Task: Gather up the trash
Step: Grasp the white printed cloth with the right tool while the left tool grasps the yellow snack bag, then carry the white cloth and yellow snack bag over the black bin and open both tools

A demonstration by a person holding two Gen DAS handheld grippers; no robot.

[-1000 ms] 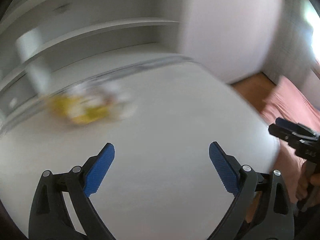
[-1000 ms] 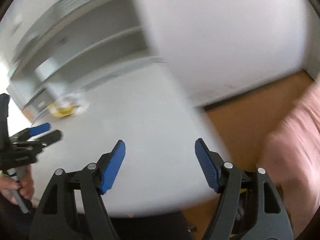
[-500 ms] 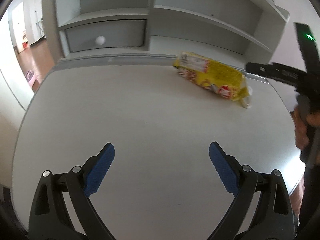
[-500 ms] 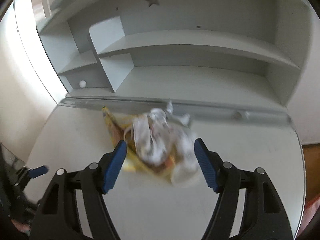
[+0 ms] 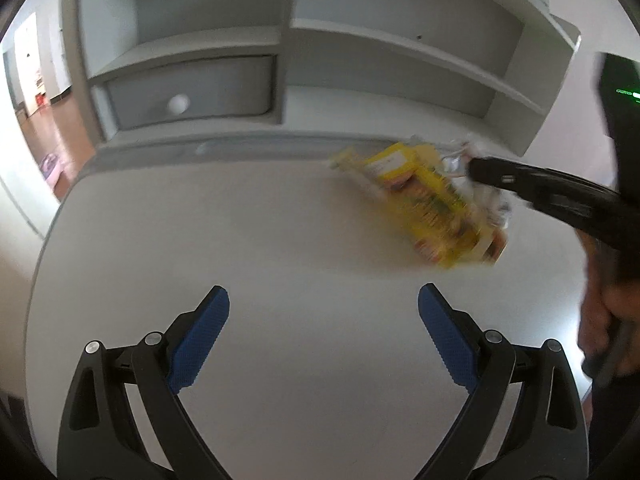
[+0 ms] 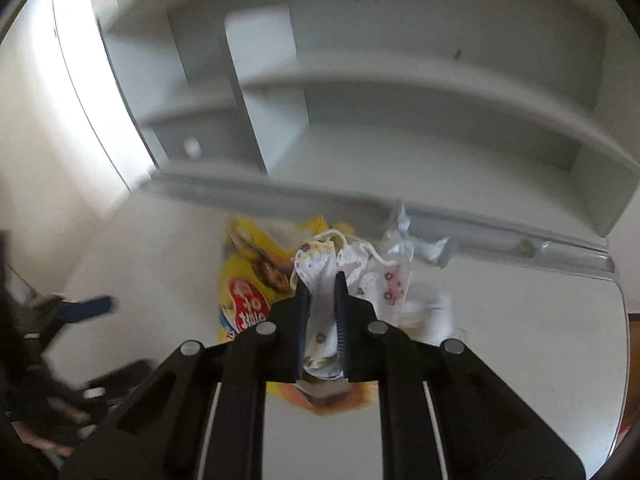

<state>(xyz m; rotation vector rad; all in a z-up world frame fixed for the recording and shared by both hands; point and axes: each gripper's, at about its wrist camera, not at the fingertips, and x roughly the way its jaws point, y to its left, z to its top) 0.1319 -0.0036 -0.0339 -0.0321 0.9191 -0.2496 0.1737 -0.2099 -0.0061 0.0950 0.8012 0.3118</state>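
Note:
A pile of trash lies on the white desk (image 5: pixel 248 240): a yellow snack bag (image 5: pixel 432 208) with crumpled white patterned wrappers on it. In the right wrist view my right gripper (image 6: pixel 320 280) is shut on a white patterned wrapper (image 6: pixel 320 304), over the yellow bag (image 6: pixel 252 280); more wrappers (image 6: pixel 384 280) lie to its right. My left gripper (image 5: pixel 322 308) is open and empty, low over the desk, short and left of the bag. The right gripper also shows in the left wrist view (image 5: pixel 532 188), at the pile's right end.
A white shelf unit (image 5: pixel 360 40) with a drawer (image 5: pixel 188 92) and round knob stands at the desk's back edge. A wooden floor and doorway (image 5: pixel 36 92) show far left. A raised grey rail (image 6: pixel 440 216) runs along the back of the desk.
My right gripper has moved down onto the pile and shut on the white wrapper. The yellow bag has shifted. My left gripper stays open and has moved a little.

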